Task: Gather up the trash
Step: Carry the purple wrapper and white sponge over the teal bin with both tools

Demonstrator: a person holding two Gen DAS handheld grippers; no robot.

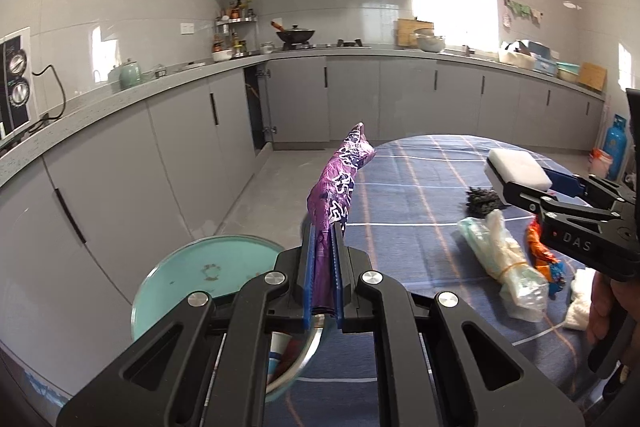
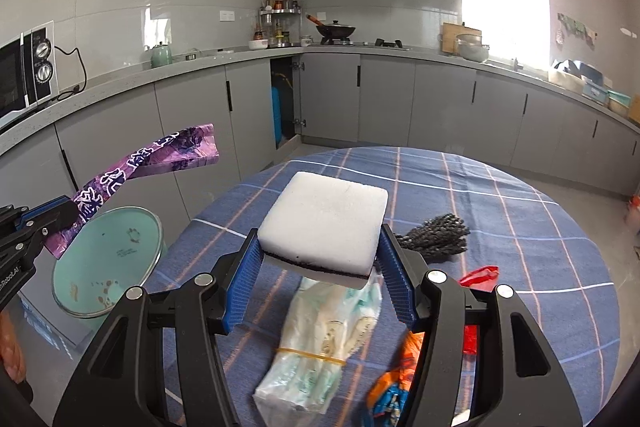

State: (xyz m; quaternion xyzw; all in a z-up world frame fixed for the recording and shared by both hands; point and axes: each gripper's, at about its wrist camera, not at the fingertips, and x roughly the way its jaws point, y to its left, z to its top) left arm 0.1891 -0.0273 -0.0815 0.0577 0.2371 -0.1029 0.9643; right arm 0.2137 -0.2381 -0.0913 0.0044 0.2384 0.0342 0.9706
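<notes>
My left gripper (image 1: 323, 239) is shut on a long purple printed wrapper (image 1: 340, 187), which sticks up and forward beside the table's left edge. A round teal trash bin (image 1: 192, 275) stands open on the floor, below and to the left of it. My right gripper (image 2: 319, 237) is shut on a white sponge block with a dark underside (image 2: 324, 223), held above the table. From the right wrist view, the purple wrapper (image 2: 152, 163) and the left gripper (image 2: 60, 215) hang over the bin (image 2: 108, 263).
On the blue plaid tablecloth (image 2: 520, 227) lie a rubber-banded plastic bag bundle (image 2: 320, 347), an orange wrapper (image 2: 396, 383), a red scrap (image 2: 478, 275) and a black scrubber (image 2: 436, 239). A white tissue (image 1: 580, 299) lies near the front edge. Grey kitchen cabinets run behind.
</notes>
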